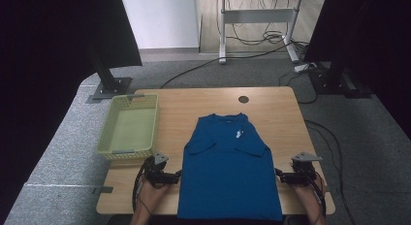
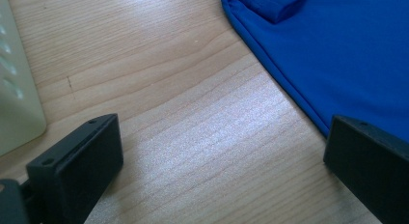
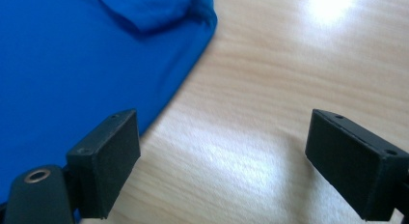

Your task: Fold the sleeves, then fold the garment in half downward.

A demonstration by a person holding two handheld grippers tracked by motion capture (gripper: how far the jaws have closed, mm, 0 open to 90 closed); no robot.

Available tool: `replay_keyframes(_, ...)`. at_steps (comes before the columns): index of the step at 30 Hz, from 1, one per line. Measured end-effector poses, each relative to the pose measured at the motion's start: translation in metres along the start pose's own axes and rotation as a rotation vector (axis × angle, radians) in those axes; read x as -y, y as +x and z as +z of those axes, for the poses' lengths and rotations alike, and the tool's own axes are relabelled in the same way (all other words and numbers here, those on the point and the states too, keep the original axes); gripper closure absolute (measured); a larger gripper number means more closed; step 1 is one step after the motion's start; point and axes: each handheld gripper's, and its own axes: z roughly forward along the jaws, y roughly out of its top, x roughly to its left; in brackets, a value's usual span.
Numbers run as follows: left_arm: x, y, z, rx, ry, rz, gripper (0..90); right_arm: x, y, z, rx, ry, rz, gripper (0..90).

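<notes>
Blue T-shirt (image 1: 228, 171) flat on wooden bench (image 1: 276, 108), sleeves folded in — left gripper (image 1: 178, 175) and right gripper (image 1: 278, 175) flank its side edges, jaws spread, nothing held — green basket (image 1: 128, 128) far left.

Left tool (image 2: 222, 161) seen along its two black, block-shaped jaws, which stand wide apart with nothing between them but bare wood. The light, pale-grained wooden counter (image 2: 183, 103) spans the middle of the view. A bright blue fabric T-shirt (image 2: 347, 55) lies flat at upper right, its hemmed side edge running diagonally down to the right jaw, whose tip overlaps that edge; contact cannot be judged. A folded sleeve shows at the top. The rounded corner of a pale green plastic basket (image 2: 17, 108) rests on the counter at left.
</notes>
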Motion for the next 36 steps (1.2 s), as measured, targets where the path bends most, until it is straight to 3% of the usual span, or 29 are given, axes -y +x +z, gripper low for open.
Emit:
replay_keyframes(2, 0.0, 0.0, 0.0, -0.002, 0.0, -0.001, 0.4, 0.0, 0.001, 0.001, 0.001, 0.01, -0.004, 6.3)
replay_keyframes(9, 0.0, 0.0, 0.0, -0.002, 0.0, -0.002, 0.4, 0.0, 0.001, 0.001, 0.004, 0.017, -0.001, 3.6)
replay_keyframes(25, 0.001, 0.0, -0.001, -0.009, -0.006, -0.008, 2.7, 0.0, 0.001, 0.001, 0.0, 0.019, -0.002, 3.0)
replay_keyframes(29, -0.002, 0.001, -0.001, -0.016, -0.004, -0.02, 6.1, 0.0, 0.001, 0.001, -0.002, 0.017, -0.004, 3.3)
replay_keyframes(32, -0.013, -0.002, 0.0, 0.008, -0.04, -0.017, 6.1, 0.0, 0.001, 0.0, -0.011, 0.008, 0.005, 5.4)
replay_keyframes(36, -0.019, -0.005, 0.003, 0.02, -0.047, -0.009, 6.2, -0.001, 0.002, 0.0, -0.025, -0.003, 0.014, 5.6)
